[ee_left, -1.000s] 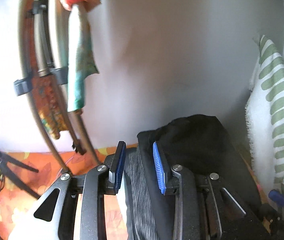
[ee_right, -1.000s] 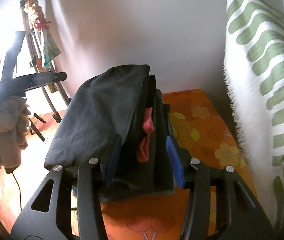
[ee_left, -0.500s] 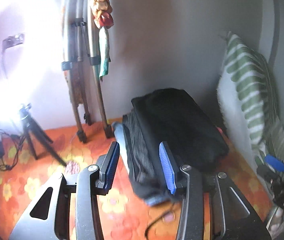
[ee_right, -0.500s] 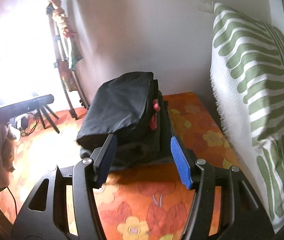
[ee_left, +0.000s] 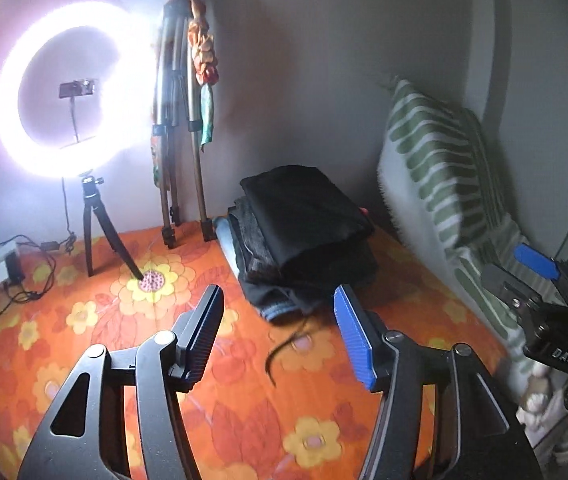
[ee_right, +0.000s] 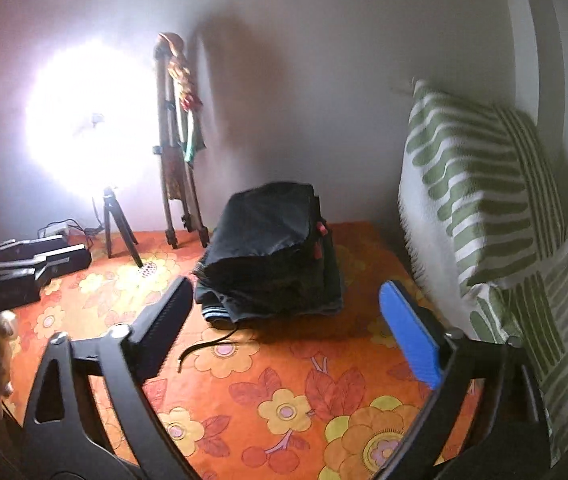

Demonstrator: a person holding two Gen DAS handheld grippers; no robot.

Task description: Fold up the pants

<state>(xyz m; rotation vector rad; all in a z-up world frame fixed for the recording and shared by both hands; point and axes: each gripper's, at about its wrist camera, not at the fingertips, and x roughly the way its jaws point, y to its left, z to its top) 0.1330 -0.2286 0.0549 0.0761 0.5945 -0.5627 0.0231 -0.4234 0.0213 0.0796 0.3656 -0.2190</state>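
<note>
The folded pants (ee_left: 303,216) lie on top of a small stack of folded clothes (ee_right: 272,280) on the bed, close to the pale wall at the far end. The pants are black, smooth and matte, folded into a thick rectangular pad with rounded edges; under them show a grey ribbed layer and a strip of blue denim. A thin dark cord (ee_right: 208,346) trails from the stack onto the bedsheet (ee_left: 244,420), a soft orange fabric printed with yellow flowers. The left gripper (ee_left: 278,332) hangs over the sheet, short of the stack, its flat ridged fingers spread apart and holding nothing. The right gripper (ee_right: 287,332) is also short of the stack, its fingers wide apart and empty. A fringed cushion (ee_right: 479,200) with green stripes leans at the right; a glowing ring light (ee_left: 68,96) stands on a small tripod at the left
</note>
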